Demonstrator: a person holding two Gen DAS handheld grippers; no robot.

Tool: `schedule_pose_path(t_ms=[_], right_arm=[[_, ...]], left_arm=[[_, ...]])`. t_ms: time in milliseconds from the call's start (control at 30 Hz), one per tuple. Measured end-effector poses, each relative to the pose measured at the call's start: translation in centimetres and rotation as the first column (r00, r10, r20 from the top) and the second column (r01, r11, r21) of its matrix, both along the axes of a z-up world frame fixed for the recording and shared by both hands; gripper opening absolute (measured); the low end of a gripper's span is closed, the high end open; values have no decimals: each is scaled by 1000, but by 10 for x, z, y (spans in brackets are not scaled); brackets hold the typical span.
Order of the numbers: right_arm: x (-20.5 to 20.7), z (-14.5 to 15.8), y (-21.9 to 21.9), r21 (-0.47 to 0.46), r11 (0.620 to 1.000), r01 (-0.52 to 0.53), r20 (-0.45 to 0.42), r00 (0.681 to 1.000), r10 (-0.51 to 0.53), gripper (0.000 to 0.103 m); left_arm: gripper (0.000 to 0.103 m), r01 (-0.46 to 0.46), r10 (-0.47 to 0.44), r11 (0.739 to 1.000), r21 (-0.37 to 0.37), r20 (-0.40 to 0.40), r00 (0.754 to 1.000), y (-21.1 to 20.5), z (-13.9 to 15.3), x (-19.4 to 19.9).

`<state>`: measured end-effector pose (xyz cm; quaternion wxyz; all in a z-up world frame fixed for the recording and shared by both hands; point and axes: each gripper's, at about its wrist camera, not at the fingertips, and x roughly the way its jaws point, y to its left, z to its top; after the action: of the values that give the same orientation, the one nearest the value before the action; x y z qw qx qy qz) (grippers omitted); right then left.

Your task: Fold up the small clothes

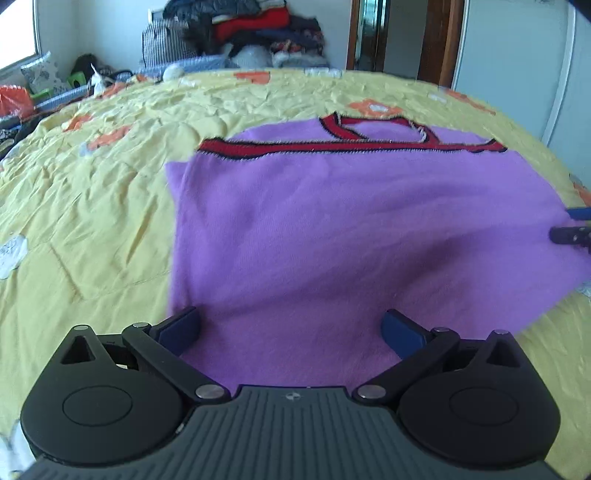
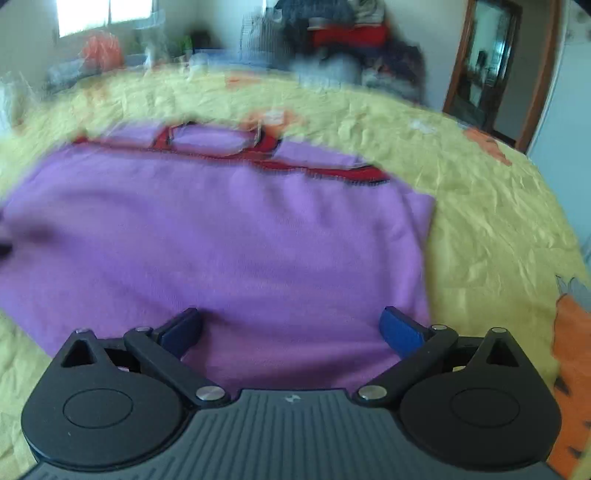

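Observation:
A purple knit top (image 1: pixel 332 229) with red and black trim at its far edge lies flat on the yellow bedspread (image 1: pixel 92 184); it also shows in the right wrist view (image 2: pixel 229 236). My left gripper (image 1: pixel 291 328) is open, its blue pads spread over the garment's near left part, holding nothing. My right gripper (image 2: pixel 291 326) is open over the garment's near right part, also empty. The right gripper's fingertips (image 1: pixel 572 229) show at the right edge of the left wrist view.
The bedspread (image 2: pixel 480 221) has orange flower prints and many creases. A pile of clothes (image 1: pixel 258 33) stands behind the bed's far edge. A wooden door frame (image 2: pixel 491 74) is at the far right. Bags and clutter (image 1: pixel 22 96) lie at the far left.

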<state>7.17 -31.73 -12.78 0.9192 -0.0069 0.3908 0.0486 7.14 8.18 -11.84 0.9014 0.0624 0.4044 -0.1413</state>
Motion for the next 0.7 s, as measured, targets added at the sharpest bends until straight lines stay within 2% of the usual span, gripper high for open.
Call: schedule_pose_path(t_ms=[33,100,167,233,267,300,333,367,433,467,533,567,633,700], right_arm=[[-3,3,-8,42,999,24,-15,1000,-23,103],[-20,11,-7,65,997,44,-1,999,-44,103],[-42,16,-2,123,992,-12,35,999,8,103],[-57,9,6,144,988,-48,43,998,42,103],[-57,1,9,108,993,-43,1,999,43,103],[-63,-4,18,17,998,-55,22,998,55,103],[-67,-6,26,-40,997,-64,23,998,65,103],[-68,-4,27,-26,999,-40,-4,999,40,103],[-69,3,30,-56,997,-49,-45,998,47,103],[-72,7,31,-67,997,-37,-21,999,35,103],[-75,20,25,-75,994,84,75,994,-79,103],[-70,21,23,-73,988,137,94,987,-130,103],[-54,18,18,-47,983,180,67,982,-177,103],[-42,9,8,32,981,191,39,980,-193,103]], left_arm=[[103,-5,5,1000,-29,-9,1000,3,6,0],[103,-7,6,994,-106,-9,1000,7,18,-1],[103,8,-11,990,-144,-18,1000,2,20,1],[103,13,-18,996,-84,-60,998,-10,8,4],[103,10,-13,999,-45,-62,998,-13,0,3],[103,40,-40,999,9,-22,999,-16,-4,-3],[103,68,-68,997,28,1,998,-15,-6,-8],[103,55,-55,998,11,-9,998,-7,-6,-8],[103,30,-29,999,22,-32,999,2,0,-9],[103,36,-35,999,11,-29,999,5,5,-11],[103,31,-31,999,-16,-6,999,4,15,-14],[103,21,-21,999,-36,6,1000,3,20,-13],[103,1,2,996,-92,40,999,1,26,-10],[103,-39,38,999,-28,-25,999,-7,14,7]])
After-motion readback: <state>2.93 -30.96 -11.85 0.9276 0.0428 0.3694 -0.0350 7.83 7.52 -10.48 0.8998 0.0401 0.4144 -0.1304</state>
